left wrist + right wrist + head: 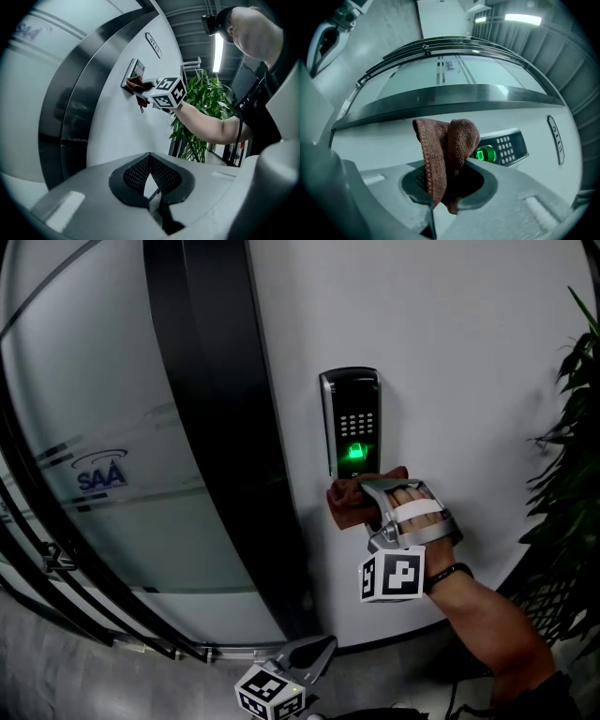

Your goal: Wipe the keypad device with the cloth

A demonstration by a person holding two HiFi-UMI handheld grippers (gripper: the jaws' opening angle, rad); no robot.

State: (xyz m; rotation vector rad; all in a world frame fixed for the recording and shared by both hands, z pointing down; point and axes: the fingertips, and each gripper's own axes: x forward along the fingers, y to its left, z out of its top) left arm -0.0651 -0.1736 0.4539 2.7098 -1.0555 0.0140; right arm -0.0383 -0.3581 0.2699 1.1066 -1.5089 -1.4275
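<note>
1. Left gripper (152, 186): nearest item, held low and well apart from the work. Its jaws were pressed together with nothing between them. It was idle and pointed up toward the wall.

2. Right gripper (445, 190): raised to the wall (450, 352), with the person's hand (412, 507) strapped into it. Its jaws were clamped on the cloth.

3. Cloth (446, 147): brown and napped, pinched at one bunched end. The rest stood up past the jaw tips in two loose folds. In the head view it sat just under the keypad, at the lower edge. Whether it was touching the casing there could not quite be settled.
   - Handling, as judged: light, soft and limp, unlikely to slip from a firm pinch but apt to flop or fold over.
   - The best hold was probably close to the bunched end, leaving a thick pad of free cloth to press flat on the face.

4. Keypad (351, 423): a dark upright unit fixed to the white wall. It had rows of small buttons above a lit green panel. It looked rigid and glossy, so light strokes should do.

5. Dark post (220, 427): left of the keypad, running up the wall.

6. Glass panel (103, 493): frosted, beyond the post, carrying a blue logo.

7. Plant (574, 418): leafy, at the far right.
</note>
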